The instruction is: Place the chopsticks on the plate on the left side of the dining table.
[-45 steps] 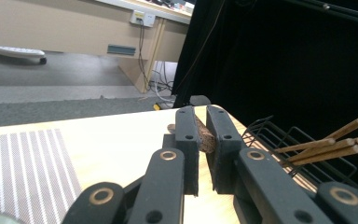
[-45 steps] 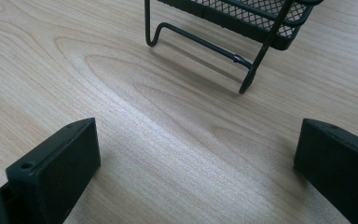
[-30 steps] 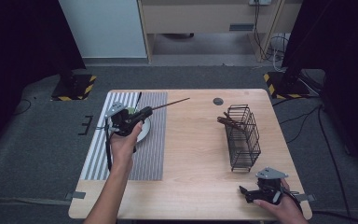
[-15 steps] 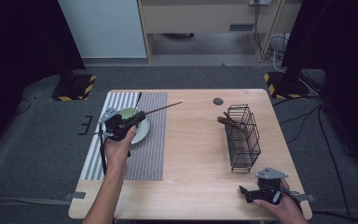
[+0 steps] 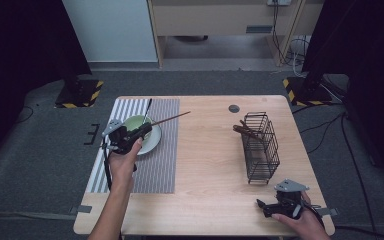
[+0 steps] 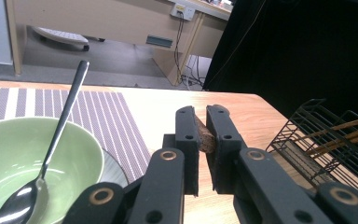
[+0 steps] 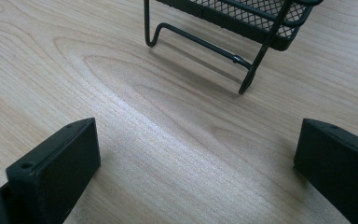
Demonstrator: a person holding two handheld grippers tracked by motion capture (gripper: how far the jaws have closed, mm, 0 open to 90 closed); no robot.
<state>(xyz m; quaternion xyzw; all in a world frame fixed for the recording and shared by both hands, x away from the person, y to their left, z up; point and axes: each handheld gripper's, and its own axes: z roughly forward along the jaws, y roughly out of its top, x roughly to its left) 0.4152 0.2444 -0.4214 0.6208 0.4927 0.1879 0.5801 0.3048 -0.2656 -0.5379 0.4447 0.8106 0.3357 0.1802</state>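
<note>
My left gripper (image 5: 146, 130) is shut on a thin brown chopstick (image 5: 172, 118), which sticks out to the right and a little upward over the table. The gripper hangs over a pale green bowl (image 5: 149, 143) on a striped placemat (image 5: 155, 165). In the left gripper view the jaws (image 6: 202, 135) pinch the chopstick's end (image 6: 206, 138), and a metal spoon (image 6: 60, 126) lies in the bowl (image 6: 9, 149). My right gripper (image 5: 261, 206) rests open near the table's front right corner, with bare wood between its jaws (image 7: 196, 158).
A black wire basket (image 5: 260, 145) stands on the right half of the table and holds several brown chopsticks (image 5: 245, 131). Its foot (image 7: 214, 46) lies just beyond my right gripper. A small dark disc (image 5: 234, 108) sits near the far edge.
My left hand has drifted left and slightly down with the chopstick, settling over the bowl. The right gripper has stayed put.
</note>
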